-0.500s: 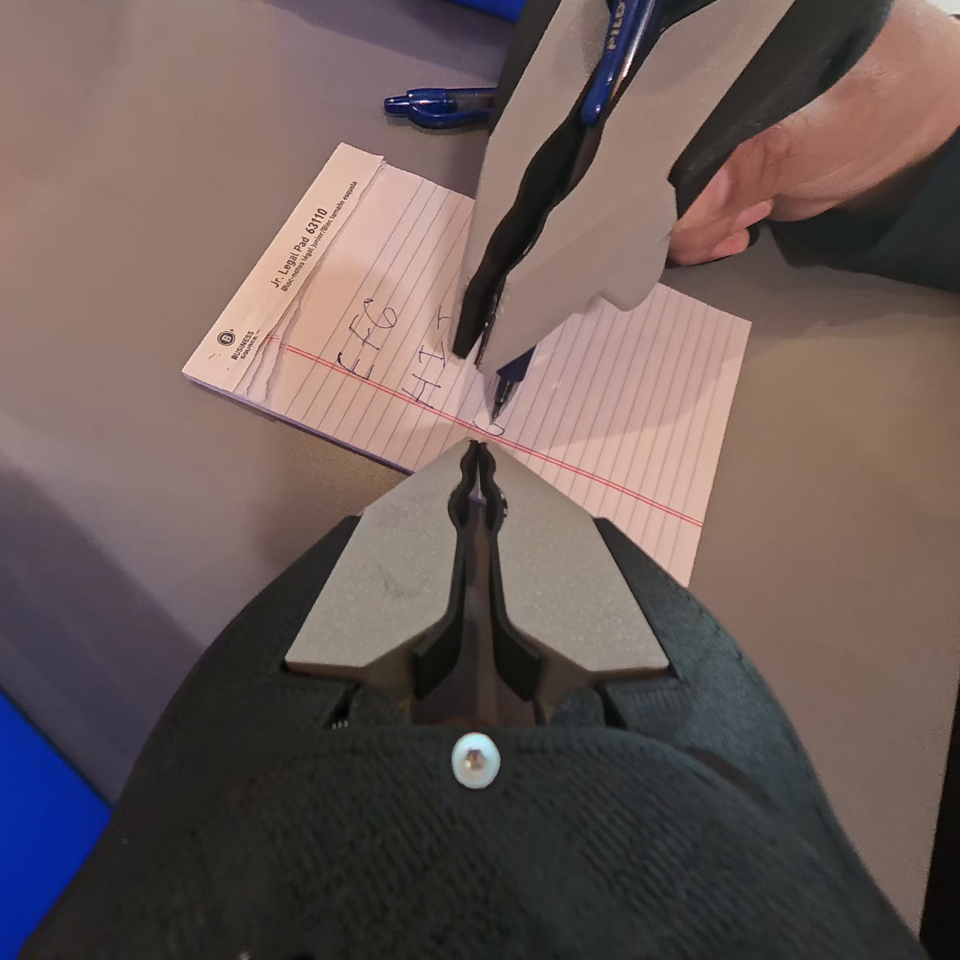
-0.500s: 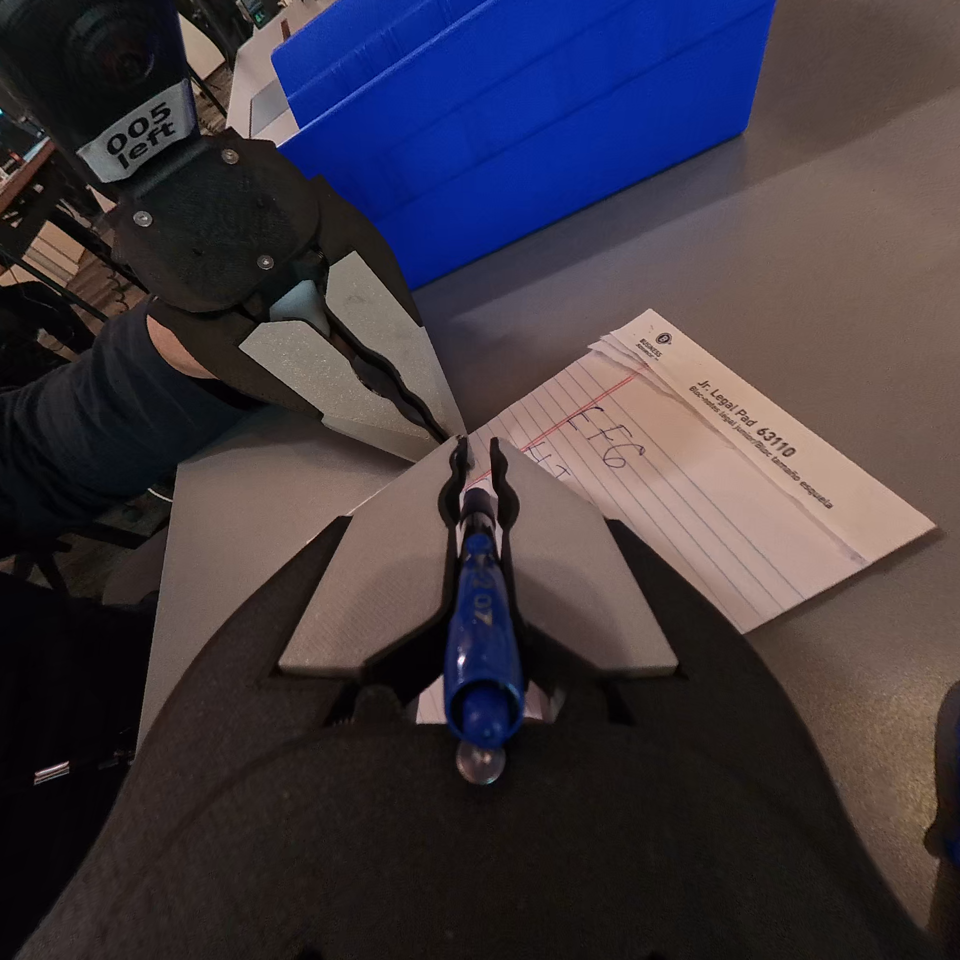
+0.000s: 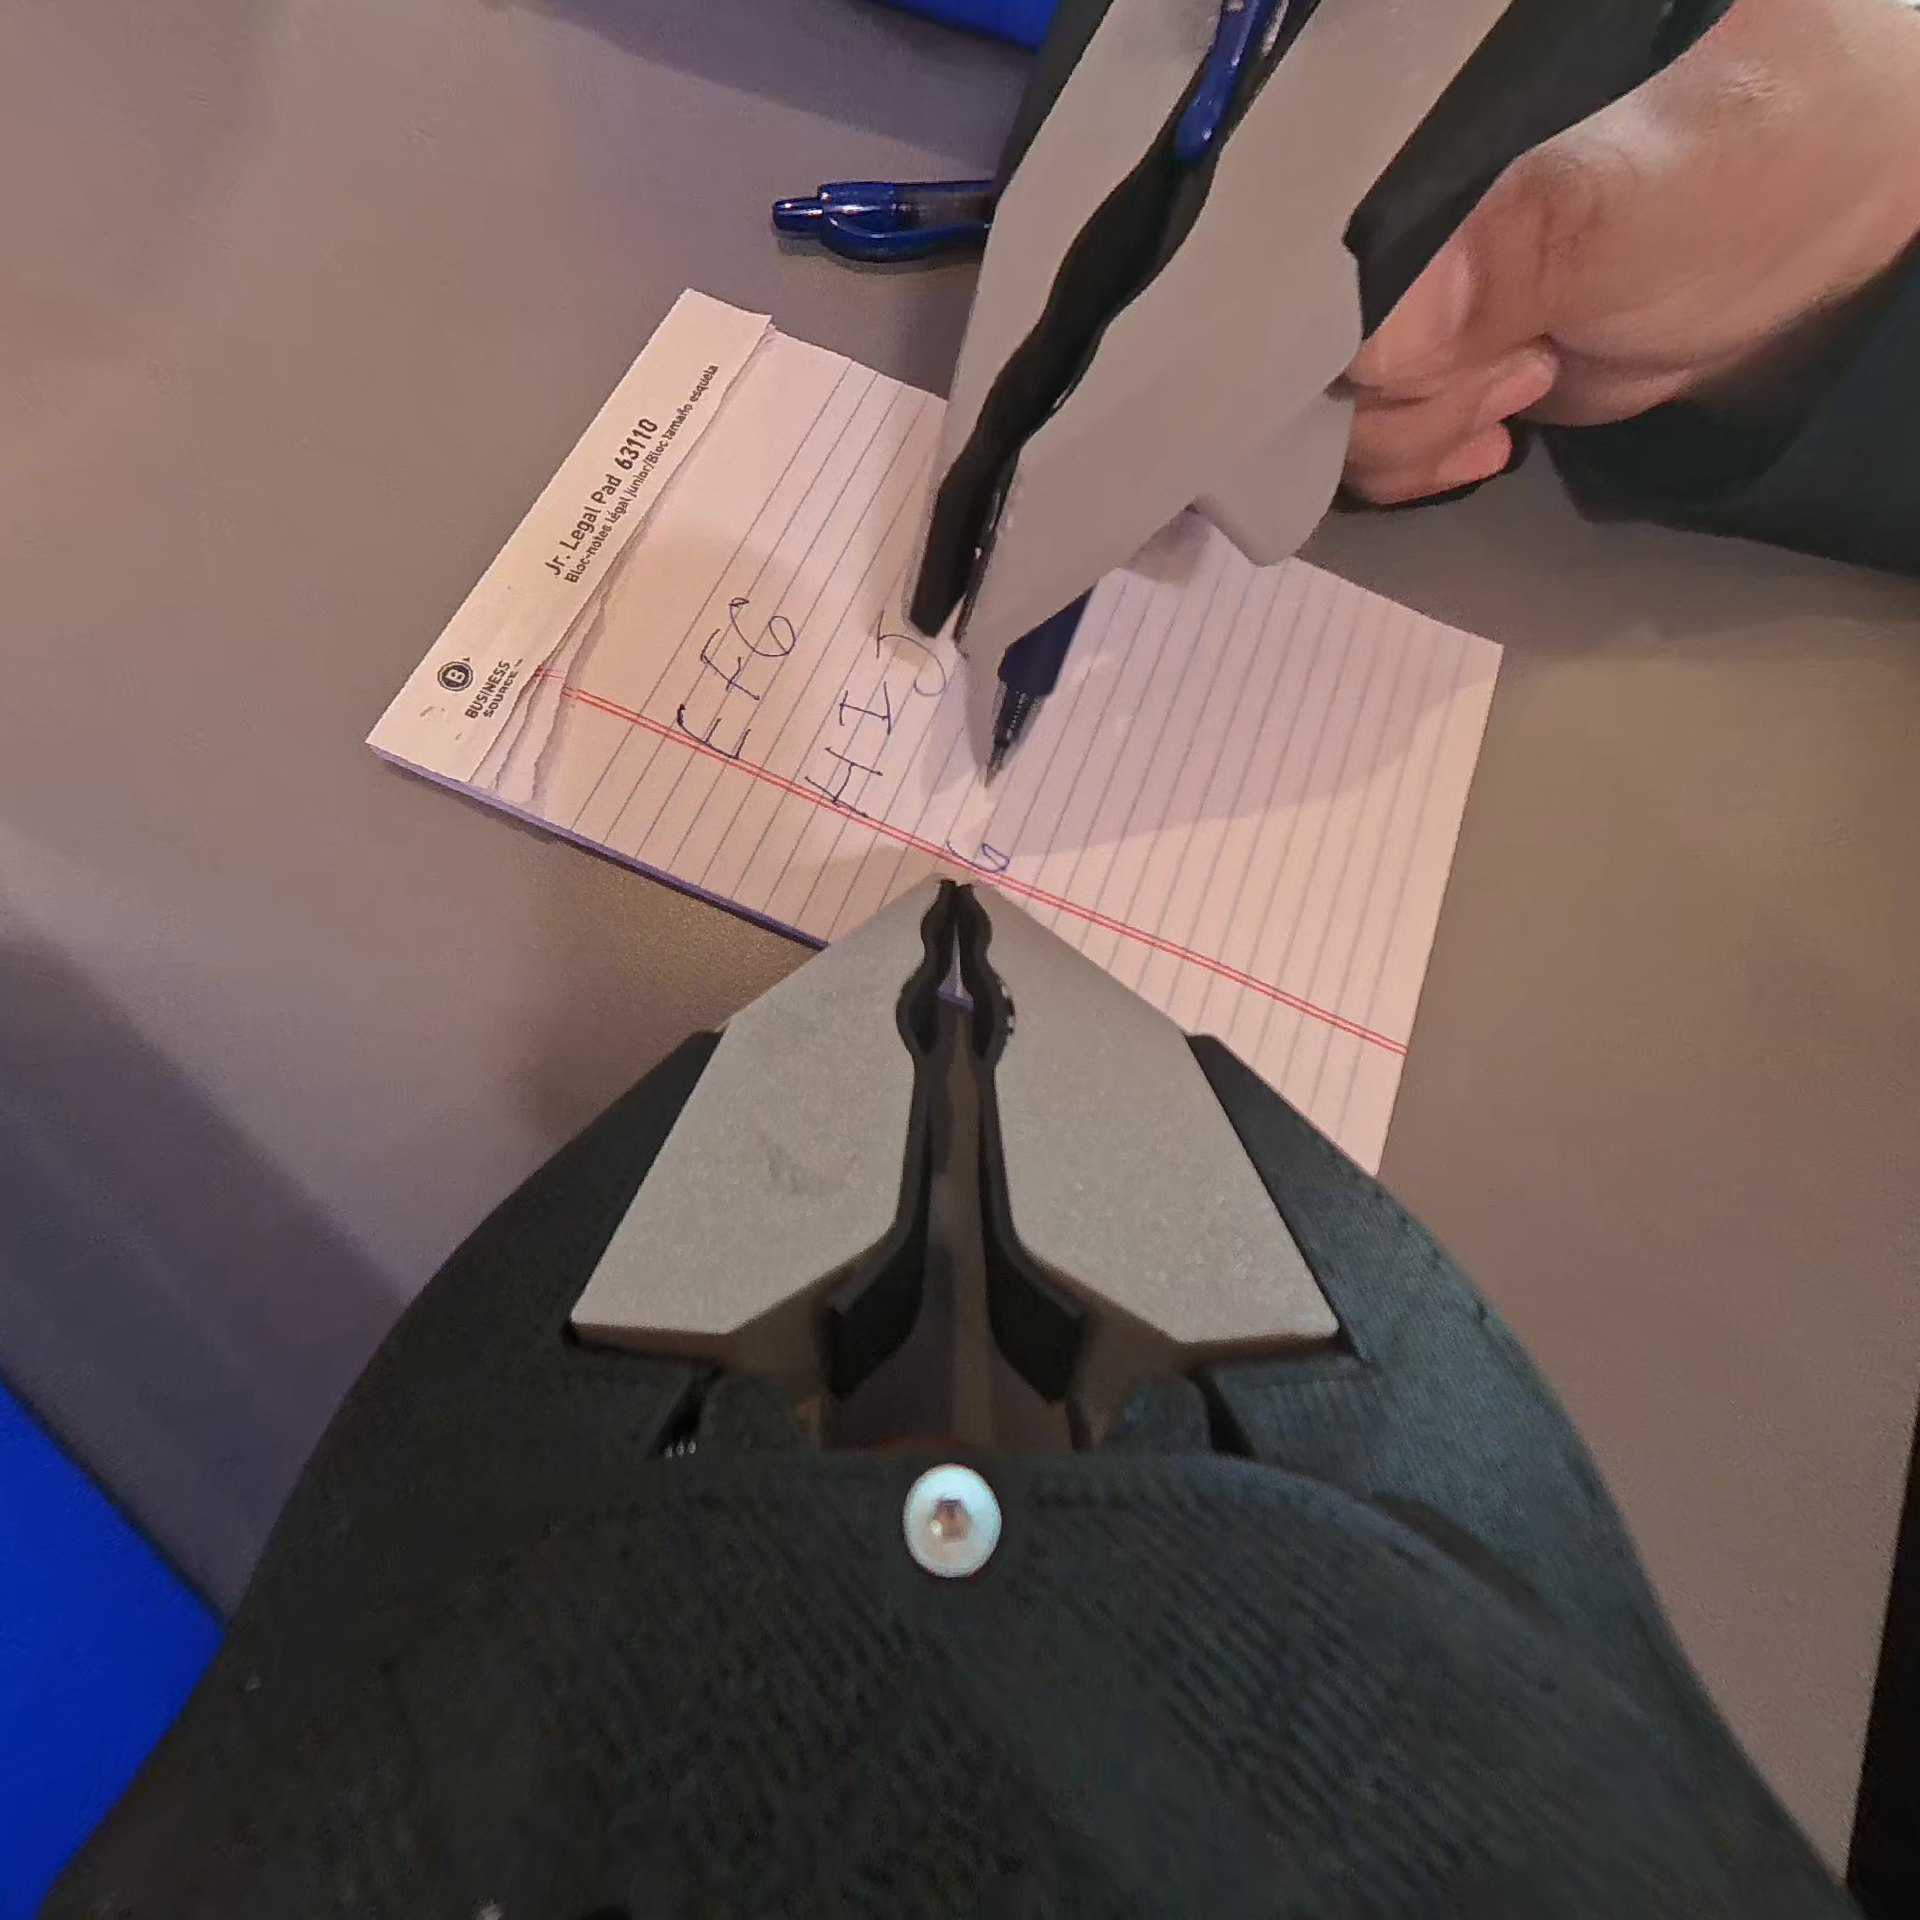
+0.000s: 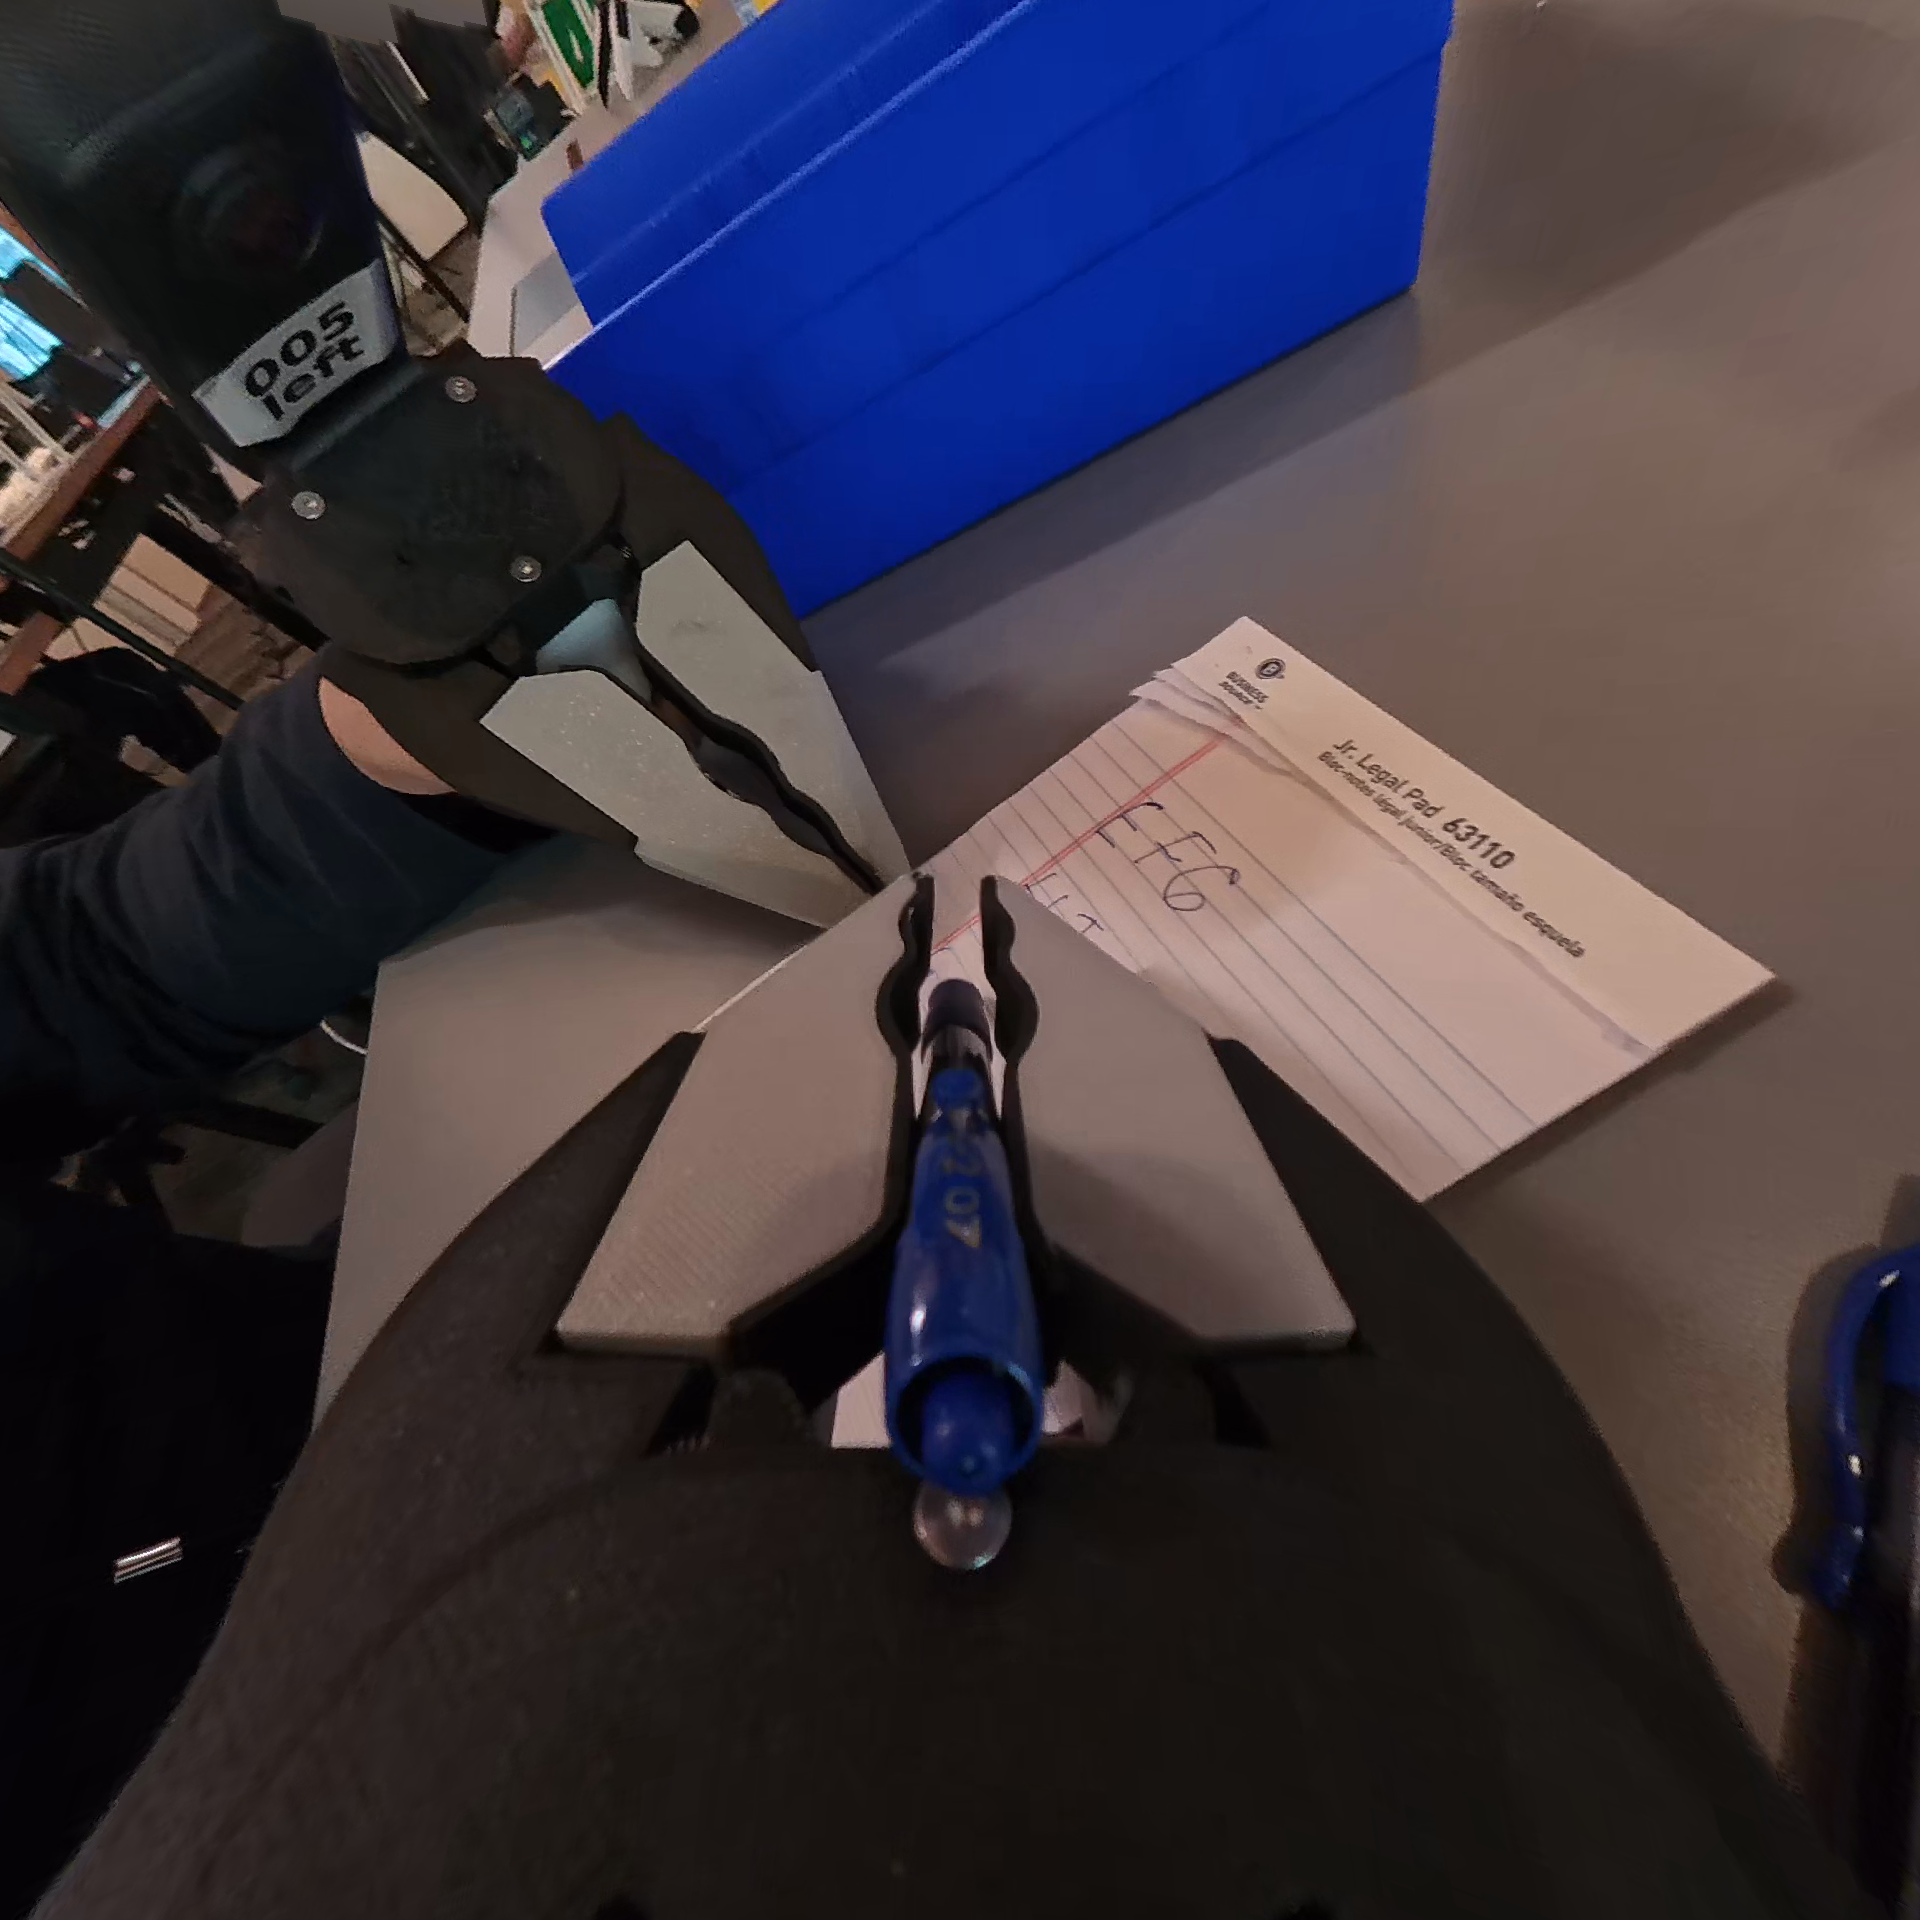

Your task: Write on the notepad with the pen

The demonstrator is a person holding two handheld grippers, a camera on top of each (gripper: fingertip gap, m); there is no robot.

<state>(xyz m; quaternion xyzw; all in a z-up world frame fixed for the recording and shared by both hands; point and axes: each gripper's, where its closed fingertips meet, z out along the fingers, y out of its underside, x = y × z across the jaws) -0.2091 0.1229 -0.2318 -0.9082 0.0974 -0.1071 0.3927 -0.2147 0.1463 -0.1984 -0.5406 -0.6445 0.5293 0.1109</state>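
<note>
Right gripper [image 4: 954, 883] fingers clamped on pen [image 4: 961, 1226], long axis along them, tip just above notepad [image 3: 1195, 790] on worktop [image 3: 312, 416], near margin line; left gripper [image 3: 951, 896] fingers closed, empty, at pad's near edge.

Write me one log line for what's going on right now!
step: writing | right hand-held gripper: shut on pen | tip: just above notepad | left hand-held gripper: shut, at pad's near edge
</note>
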